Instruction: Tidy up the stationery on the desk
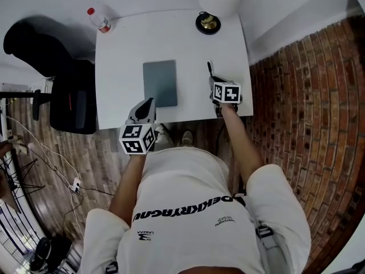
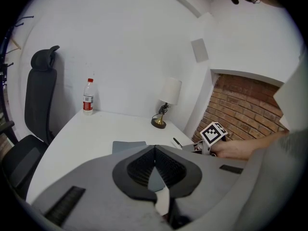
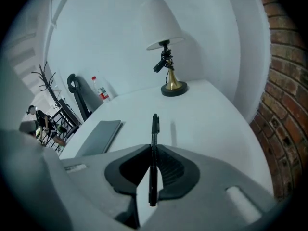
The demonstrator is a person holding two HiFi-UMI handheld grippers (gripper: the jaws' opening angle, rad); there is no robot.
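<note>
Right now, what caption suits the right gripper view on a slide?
Right gripper shut on a black pen over the white desk, grey notebook at left, lamp behind.

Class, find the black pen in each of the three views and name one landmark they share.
Head view: pen right of centre, upper half.
Left gripper view: small, right of centre, lower half.
Right gripper view: dead centre, clamped between the jaws.
Shared landmark: the lamp.
</note>
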